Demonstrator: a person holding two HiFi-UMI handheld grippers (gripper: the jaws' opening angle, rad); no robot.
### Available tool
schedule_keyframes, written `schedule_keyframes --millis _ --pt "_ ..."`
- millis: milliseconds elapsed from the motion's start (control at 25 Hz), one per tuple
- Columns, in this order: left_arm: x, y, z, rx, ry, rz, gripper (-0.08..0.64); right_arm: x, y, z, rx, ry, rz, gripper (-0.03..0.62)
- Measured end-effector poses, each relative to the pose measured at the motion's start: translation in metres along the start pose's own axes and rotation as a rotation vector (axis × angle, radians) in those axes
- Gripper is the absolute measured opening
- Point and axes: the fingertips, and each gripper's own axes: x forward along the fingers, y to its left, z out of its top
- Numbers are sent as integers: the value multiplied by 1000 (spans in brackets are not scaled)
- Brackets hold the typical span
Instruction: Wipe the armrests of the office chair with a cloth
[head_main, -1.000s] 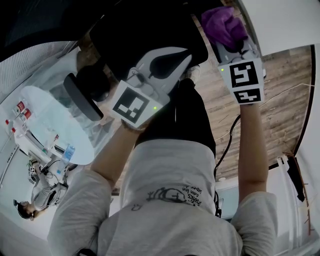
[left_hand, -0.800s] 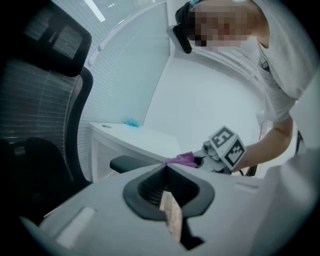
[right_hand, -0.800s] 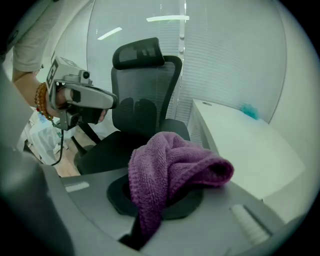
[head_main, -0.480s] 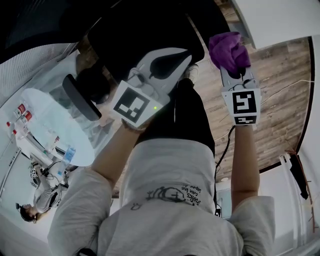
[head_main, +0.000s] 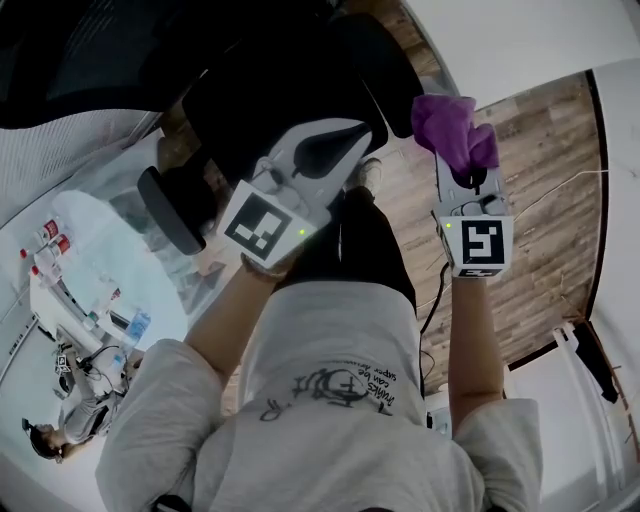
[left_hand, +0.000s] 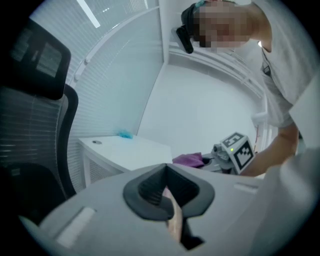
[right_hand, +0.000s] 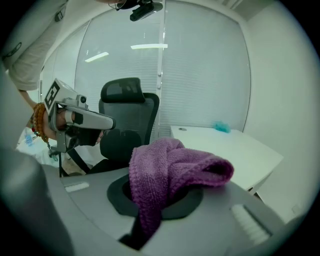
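Holding cloth (right_hand: 170, 170) clamped between right gripper (head_main: 460, 165) jaws | left gripper (head_main: 318, 150) jaws together, empty | risk: loose fold ahead of jaws could snag on armrest (head_main: 170, 212), pulling free.

Right gripper (head_main: 463, 172), cloth (head_main: 448, 122) further back

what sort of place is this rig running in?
Most likely an office or meeting room: a black mesh-backed office chair, a white desk and what looks like a glass partition with blinds behind them. The floor is wood-look planking.
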Motion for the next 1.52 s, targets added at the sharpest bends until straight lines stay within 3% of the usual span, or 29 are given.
schedule_keyframes --millis 240,600,760,1080,1320,1520 --pt "-7 -28 66 43 -40 -19 0 -51 -1 81 17 -167 -31 31" --pt "-27 -87 157 96 -107 -68 0 -136 3 177 7 -303 -77 31" --pt "-29 -115 187 129 -121 -98 0 -172 0 193 -8 -283 -80 31" --pt "-48 -156 242 178 -187 -106 0 -229 16 234 7 -360 -85 31" --pt "-49 -176 247 189 -192 -88 0 -247 17 235 -5 -378 -65 32" --pt "-59 -182 237 185 -178 -30 0 -252 27 238 -21 -394 -10 31"
